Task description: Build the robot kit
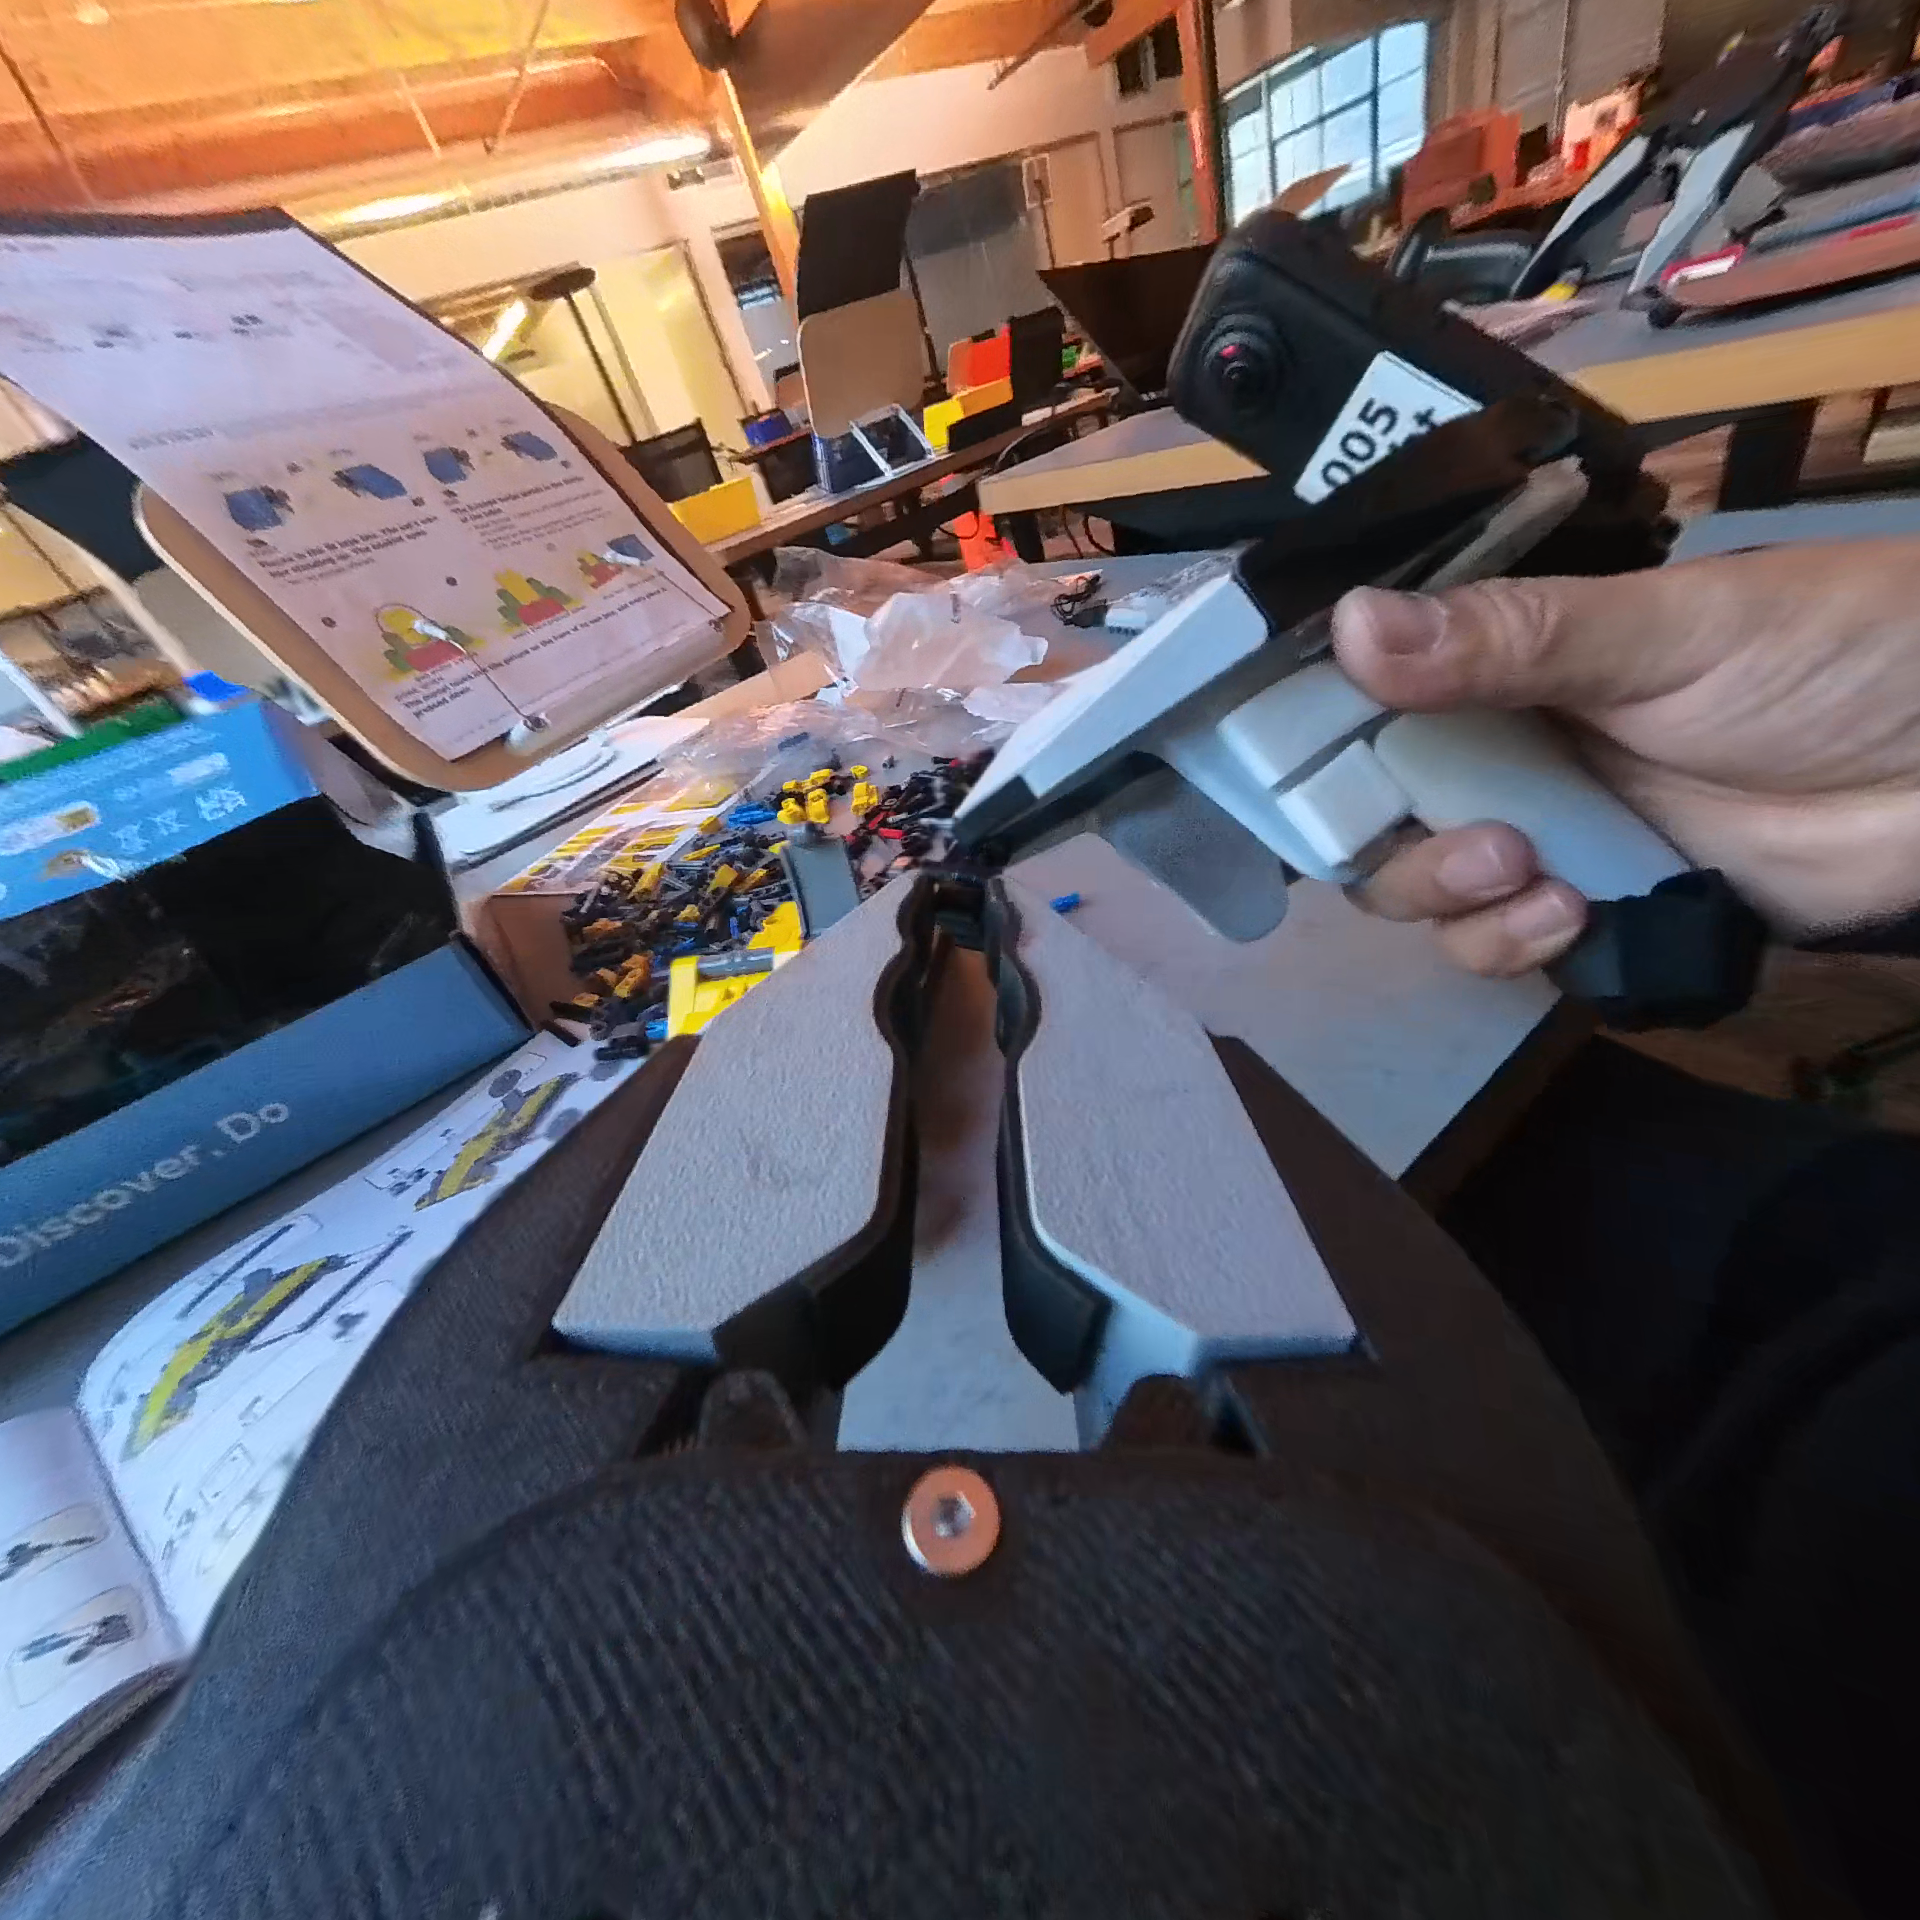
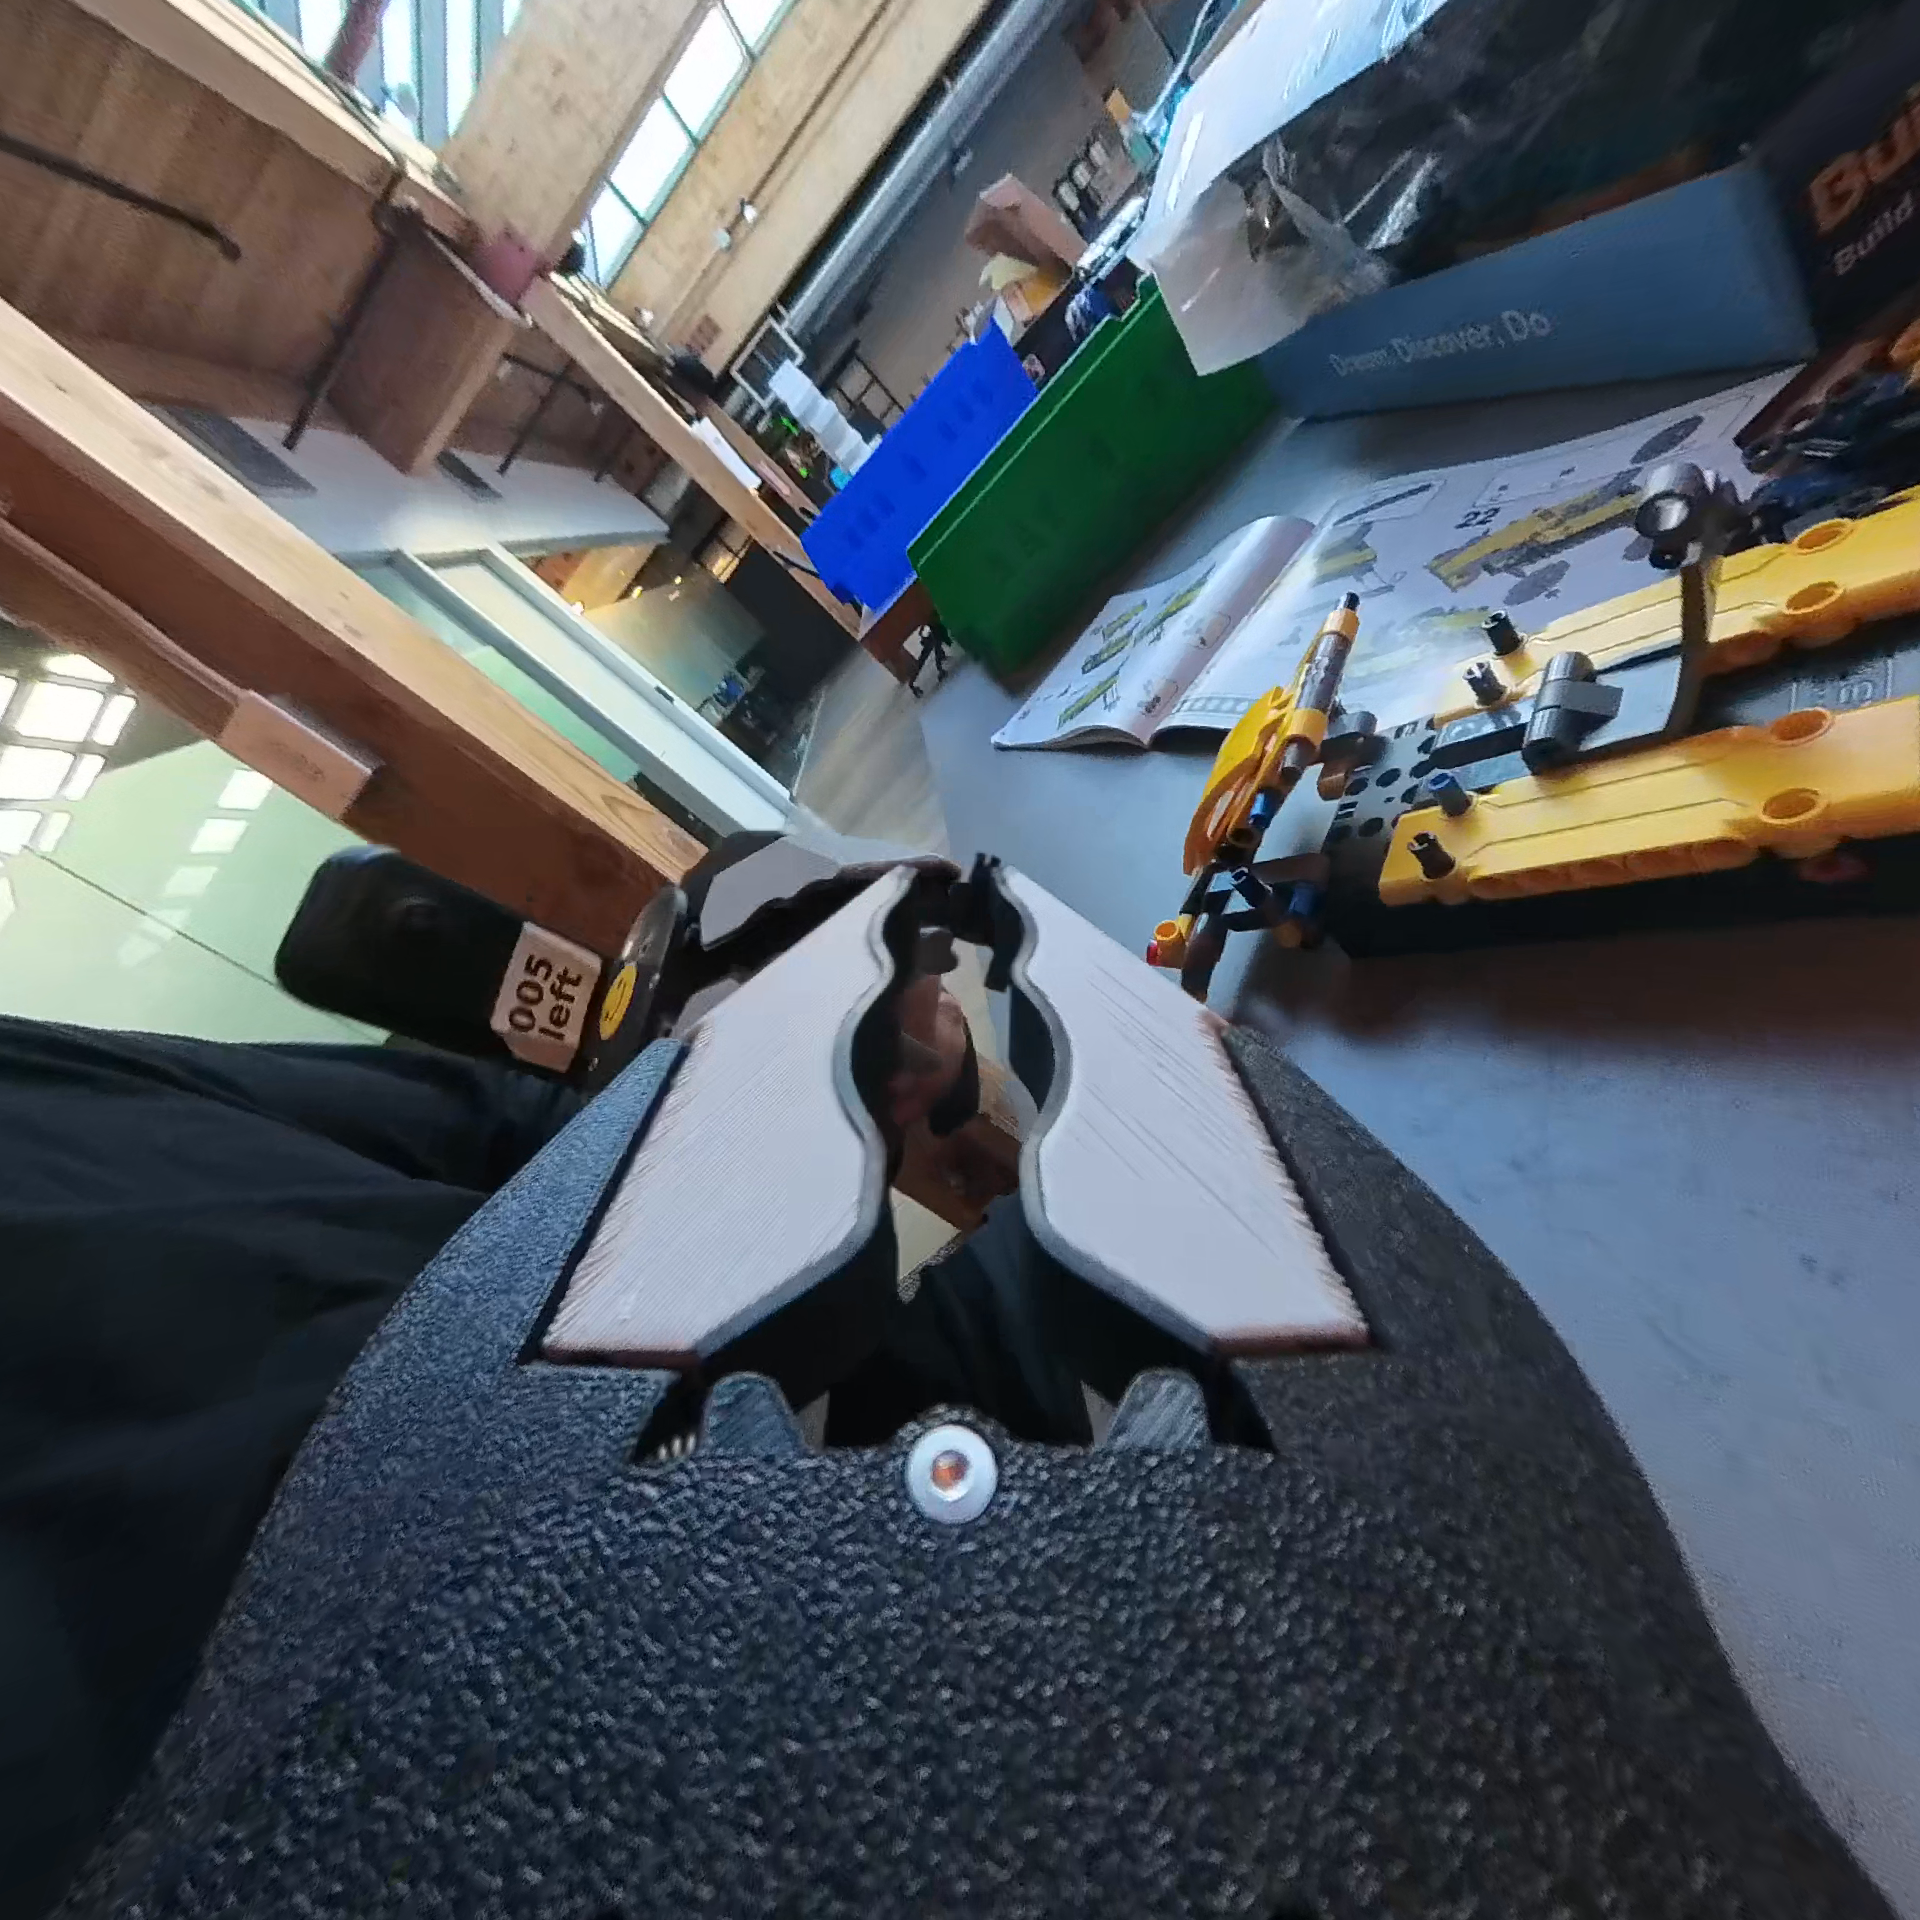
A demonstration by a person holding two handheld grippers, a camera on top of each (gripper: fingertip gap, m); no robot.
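My left gripper (image 1: 958,896) is shut at the tips on a small black building-toy part (image 1: 961,914), held above the grey table (image 1: 1330,997). My right gripper (image 1: 977,831), held by a hand (image 1: 1662,707), comes in from the right and meets the same spot tip to tip. In the right wrist view my right gripper (image 2: 975,888) pinches the small black part (image 2: 968,906), with the left gripper (image 2: 790,883) coming in from the left. Which gripper bears the part more is unclear.
A cardboard tray of loose yellow, black and blue pieces (image 1: 707,904) lies beyond the tips. An open instruction booklet (image 1: 260,1320), a blue box (image 1: 208,1091), a printed sheet on a stand (image 1: 364,468) and plastic bags (image 1: 935,644) surround it. A partly built yellow-and-black model (image 2: 1610,769) lies at right. Less than 4 cm separates the two grippers' tips.
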